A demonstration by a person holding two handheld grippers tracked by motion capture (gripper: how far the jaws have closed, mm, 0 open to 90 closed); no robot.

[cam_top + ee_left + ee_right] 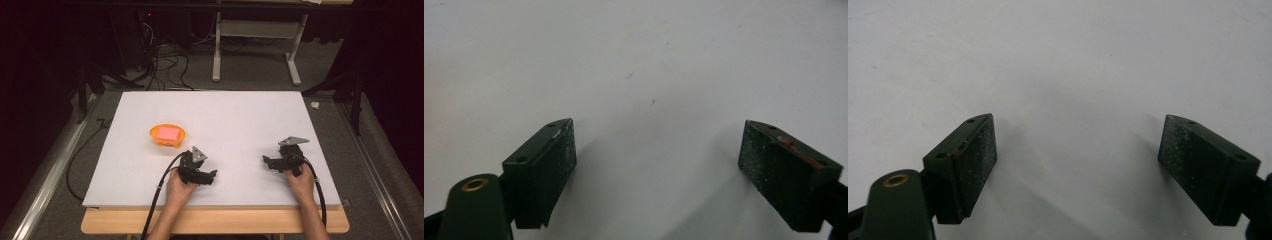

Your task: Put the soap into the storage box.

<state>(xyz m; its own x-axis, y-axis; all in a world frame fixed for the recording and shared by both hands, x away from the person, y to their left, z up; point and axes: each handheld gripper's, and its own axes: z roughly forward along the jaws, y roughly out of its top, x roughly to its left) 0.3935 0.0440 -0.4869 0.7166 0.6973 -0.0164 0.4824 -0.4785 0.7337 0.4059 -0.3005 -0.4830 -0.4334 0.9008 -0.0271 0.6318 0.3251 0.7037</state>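
Observation:
An orange bowl point(167, 135) stands on the white table point(225, 120) left of centre, with a pink block point(167, 133) lying in it. My left gripper point(202, 176) rests near the front edge, just in front and to the right of the bowl, held by a hand. In the left gripper view that gripper point(656, 155) is open, only bare table between its jaws. My right gripper point(272, 162) sits at the front right, pointing left. Its own view shows the right gripper point(1078, 150) open too, over bare white surface.
The white board lies on a wooden tabletop point(215, 222) whose edge shows at the front. Black cables point(155, 195) trail from both grippers toward the person. Beyond the table stand a white desk frame point(255, 45) and floor cables point(165, 65).

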